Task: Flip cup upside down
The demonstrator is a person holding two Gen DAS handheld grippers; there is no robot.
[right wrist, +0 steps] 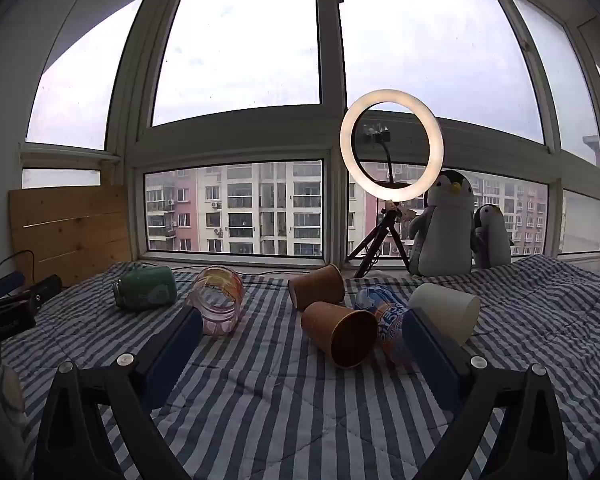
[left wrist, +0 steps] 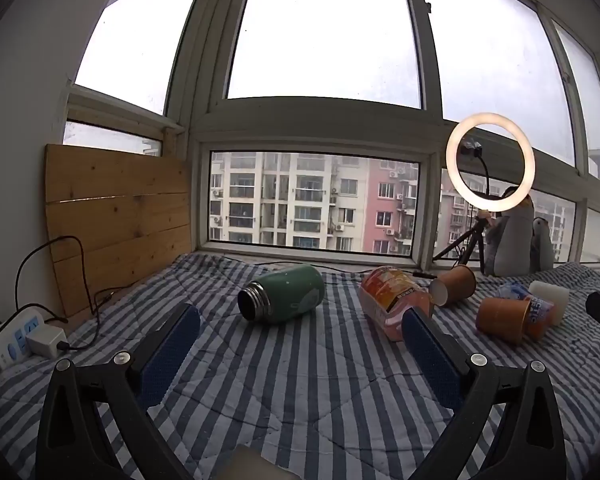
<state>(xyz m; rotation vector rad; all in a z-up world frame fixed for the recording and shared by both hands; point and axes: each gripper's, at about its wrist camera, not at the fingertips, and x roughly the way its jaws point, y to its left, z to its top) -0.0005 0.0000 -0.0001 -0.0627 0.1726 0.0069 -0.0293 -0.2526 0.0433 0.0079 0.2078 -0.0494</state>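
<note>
Two open tongs (right wrist: 302, 330), cup (right wrist: 338, 332) between.

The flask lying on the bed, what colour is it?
The flask is green with a bare metal neck, clearest in the left wrist view.

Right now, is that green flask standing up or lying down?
Lying down. The green flask rests on its side on the striped blanket, its uncapped mouth facing sideways.

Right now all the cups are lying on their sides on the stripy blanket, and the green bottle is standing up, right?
Not quite. The green bottle is lying on its side too, with its open mouth pointing left, as the left wrist view shows. The rest is right: the cups, such as the brown cup and the white cup, lie on their sides on the stripy blanket.
</note>
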